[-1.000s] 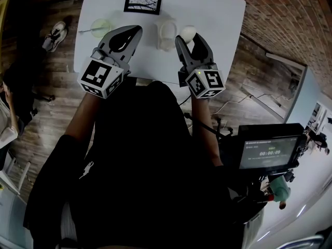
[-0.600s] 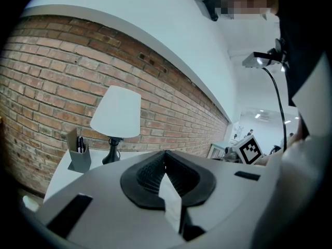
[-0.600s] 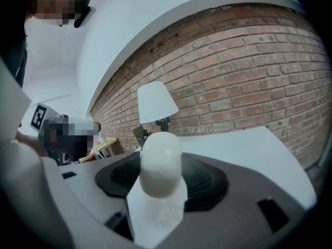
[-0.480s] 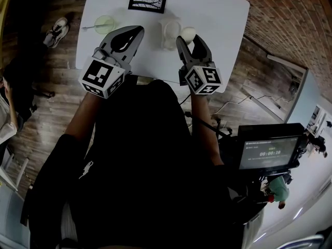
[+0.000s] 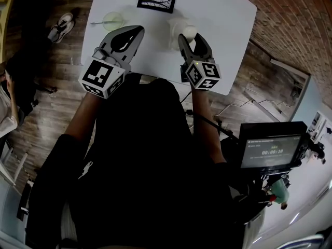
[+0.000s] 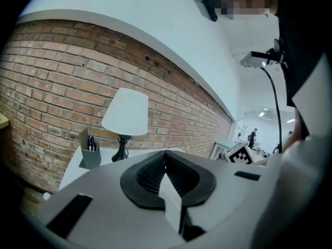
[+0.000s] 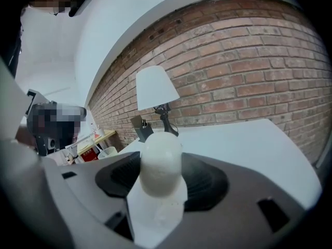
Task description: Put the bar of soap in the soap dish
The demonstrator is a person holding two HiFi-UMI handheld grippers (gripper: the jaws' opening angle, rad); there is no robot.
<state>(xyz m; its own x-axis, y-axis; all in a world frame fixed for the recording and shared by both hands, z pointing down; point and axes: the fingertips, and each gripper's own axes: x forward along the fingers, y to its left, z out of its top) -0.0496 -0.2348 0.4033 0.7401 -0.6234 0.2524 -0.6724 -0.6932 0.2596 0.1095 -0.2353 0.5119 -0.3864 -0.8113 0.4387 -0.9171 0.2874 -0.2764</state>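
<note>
1. In the head view, the left gripper hung over the near-left part of the white table, well apart from the soap. The soap dish stood on the table between the two grippers, closer to the right one. The bar of soap sat just beside the dish's right edge, between the jaws of the right gripper. Whether soap and dish touched could not be made out.

2. The dish was pale and whitish with a rounded outline, its detail washed out against the bright tabletop. The soap was a smooth, off-white oval with a blunt rounded end, seen close in the right gripper view. Both grippers had grey moulded shells, black ribbed pads and a cube with black-and-white square markers at the back.

3. In the left gripper view, the left gripper had its jaws brought together tip to tip, with nothing between them. In the right gripper view, the right gripper had its jaws spread only to the soap's width. The ribbed pads pressed on both sides of the soap, so it was clamped, with its rounded end poking out past the jaw tips toward a white lamp and a brick wall.
</note>
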